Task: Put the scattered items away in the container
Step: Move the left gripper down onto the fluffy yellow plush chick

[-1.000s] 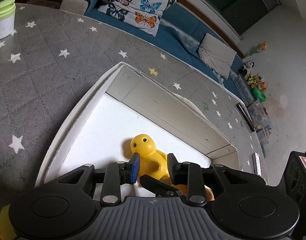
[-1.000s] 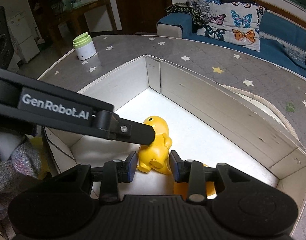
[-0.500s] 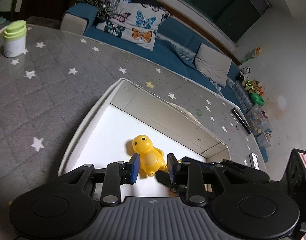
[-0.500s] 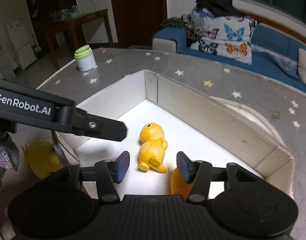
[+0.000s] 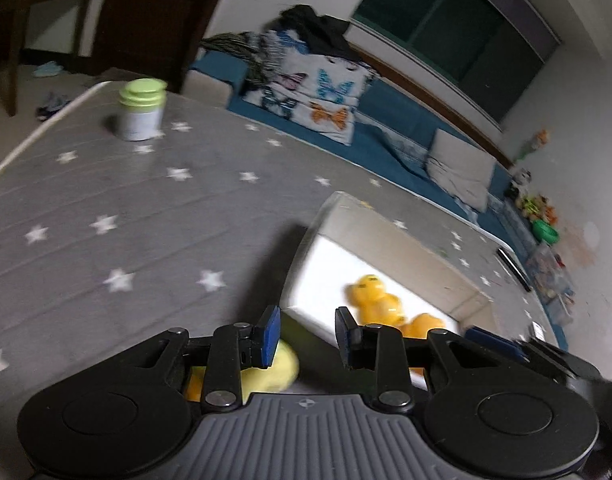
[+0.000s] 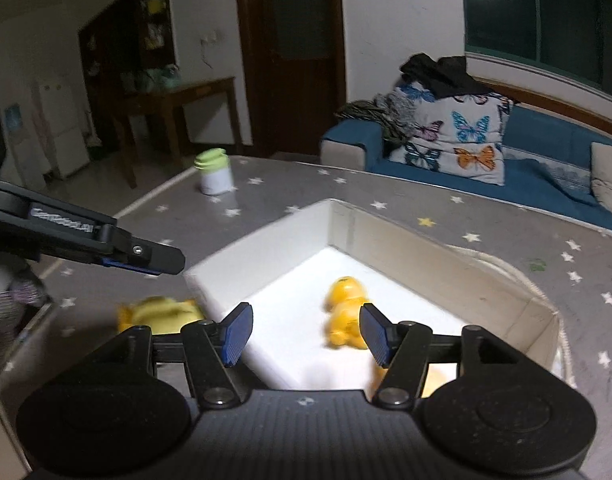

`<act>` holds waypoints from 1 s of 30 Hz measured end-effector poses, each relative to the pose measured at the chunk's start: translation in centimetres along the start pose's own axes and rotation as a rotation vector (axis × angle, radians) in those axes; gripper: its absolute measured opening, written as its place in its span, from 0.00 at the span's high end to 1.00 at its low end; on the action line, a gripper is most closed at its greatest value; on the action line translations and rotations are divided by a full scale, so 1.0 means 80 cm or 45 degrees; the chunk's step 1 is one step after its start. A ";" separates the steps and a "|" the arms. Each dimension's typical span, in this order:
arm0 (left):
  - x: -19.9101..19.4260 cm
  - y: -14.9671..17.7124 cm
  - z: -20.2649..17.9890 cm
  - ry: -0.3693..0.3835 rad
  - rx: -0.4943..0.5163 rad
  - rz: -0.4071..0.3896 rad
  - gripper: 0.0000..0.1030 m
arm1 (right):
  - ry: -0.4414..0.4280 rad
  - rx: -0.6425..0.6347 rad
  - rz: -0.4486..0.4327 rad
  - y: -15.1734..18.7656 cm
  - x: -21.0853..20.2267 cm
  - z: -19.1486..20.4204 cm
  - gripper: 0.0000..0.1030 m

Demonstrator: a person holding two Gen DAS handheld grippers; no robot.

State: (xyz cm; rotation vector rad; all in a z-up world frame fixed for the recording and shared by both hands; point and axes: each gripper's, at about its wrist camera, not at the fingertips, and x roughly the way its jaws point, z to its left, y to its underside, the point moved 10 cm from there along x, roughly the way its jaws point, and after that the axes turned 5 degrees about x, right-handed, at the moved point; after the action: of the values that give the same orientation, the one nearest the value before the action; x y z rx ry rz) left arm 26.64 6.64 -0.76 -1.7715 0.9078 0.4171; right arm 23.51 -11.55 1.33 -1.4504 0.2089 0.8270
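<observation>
A white open box [image 6: 390, 244] stands on the grey star-patterned table; it also shows in the left wrist view [image 5: 386, 236]. A yellow toy figure [image 6: 344, 308] lies inside it, also seen in the left wrist view [image 5: 376, 300], with a second orange toy [image 5: 426, 326] beside it. A yellow plush toy [image 6: 157, 312] lies on the table just outside the box's left wall, also below my left gripper [image 5: 279, 364]. My left gripper [image 5: 308, 336] is open and empty above the box's near corner. My right gripper [image 6: 306, 332] is open and empty above the box.
A white jar with a green lid [image 5: 141, 110] stands at the table's far left, also in the right wrist view [image 6: 213, 172]. A blue sofa with a butterfly pillow [image 6: 454, 140] runs behind the table. A dark remote [image 5: 514, 268] lies at the far right.
Both grippers have pulled back and up from the box and opened wider. My left gripper has swung left, away from the yellow figure, which stays lying in the box.
</observation>
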 end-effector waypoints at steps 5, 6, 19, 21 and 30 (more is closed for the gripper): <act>-0.006 0.014 0.039 -0.032 -0.074 0.000 0.68 | -0.106 -0.047 0.002 0.020 -0.002 0.048 0.37; -0.006 0.016 0.044 -0.030 -0.081 0.000 0.68 | -0.124 -0.066 0.009 0.025 0.001 0.060 0.35; 0.018 0.021 0.063 0.021 -0.071 0.025 0.68 | -0.175 -0.121 0.118 0.066 0.064 0.113 0.19; 0.023 0.021 0.064 0.027 -0.067 0.034 0.68 | -0.169 -0.114 0.127 0.068 0.072 0.112 0.19; 0.035 0.019 0.068 0.043 -0.056 0.043 0.68 | -0.120 -0.158 0.129 0.079 0.083 0.120 0.16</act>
State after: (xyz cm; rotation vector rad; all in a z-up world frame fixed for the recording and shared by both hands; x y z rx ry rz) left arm 28.09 10.29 -5.68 -1.8103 0.9601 0.4333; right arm 21.06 -0.78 -6.10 -1.5222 0.1630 1.0037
